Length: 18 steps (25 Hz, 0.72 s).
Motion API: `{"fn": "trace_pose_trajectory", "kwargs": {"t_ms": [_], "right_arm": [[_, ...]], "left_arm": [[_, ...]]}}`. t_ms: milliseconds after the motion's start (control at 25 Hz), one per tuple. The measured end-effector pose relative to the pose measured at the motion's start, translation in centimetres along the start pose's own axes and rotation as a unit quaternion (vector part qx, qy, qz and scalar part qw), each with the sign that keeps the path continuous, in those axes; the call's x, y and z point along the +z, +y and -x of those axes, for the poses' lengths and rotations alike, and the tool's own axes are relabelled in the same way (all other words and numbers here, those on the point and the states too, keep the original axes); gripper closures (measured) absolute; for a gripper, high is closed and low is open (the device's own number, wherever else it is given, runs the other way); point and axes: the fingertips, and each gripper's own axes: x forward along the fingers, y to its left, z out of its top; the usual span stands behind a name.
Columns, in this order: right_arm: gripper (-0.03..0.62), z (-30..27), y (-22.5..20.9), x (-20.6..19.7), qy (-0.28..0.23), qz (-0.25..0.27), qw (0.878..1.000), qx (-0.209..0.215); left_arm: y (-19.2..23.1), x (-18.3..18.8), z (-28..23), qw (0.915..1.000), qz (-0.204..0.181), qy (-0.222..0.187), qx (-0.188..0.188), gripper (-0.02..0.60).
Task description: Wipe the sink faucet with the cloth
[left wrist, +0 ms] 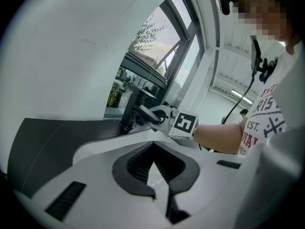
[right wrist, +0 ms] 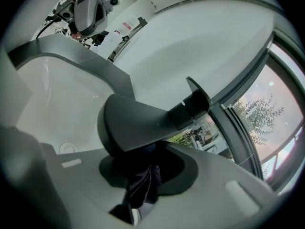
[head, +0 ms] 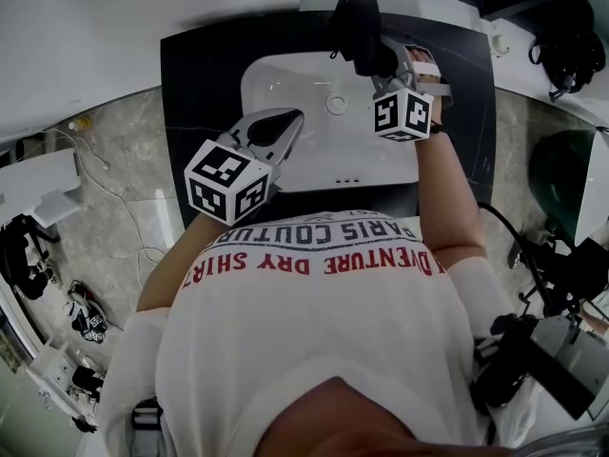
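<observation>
The white sink (head: 285,84) sits in a dark counter (head: 205,74), and the black faucet (right wrist: 143,123) stands at its far edge, a bit to the right. My right gripper (head: 385,65) is up at the faucet, with its jaws shut tight on the dark cloth (right wrist: 142,187), which is pushed up under the spout. My left gripper (head: 285,127) hangs over the near left part of the sink, with its jaws closed together and nothing between them.
</observation>
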Motion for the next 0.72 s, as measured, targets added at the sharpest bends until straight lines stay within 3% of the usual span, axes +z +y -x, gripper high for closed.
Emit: {"fn": "trace_pose_trajectory", "kwargs": {"t_ms": [480,720], "right_arm": [[0.517,-1.2,-0.8,0.4,-0.008,-0.009,1.0,-0.001],[0.517,-2.5,1.3,-0.6,0.007,0.016,0.999,0.033]], "left_arm": [[0.8,-0.2,0.0,0.9999,0.01,-0.004,0.009,0.58],[0.9,-0.6,-0.3,0.9998,0.014,-0.001,0.011,0.58]]}}
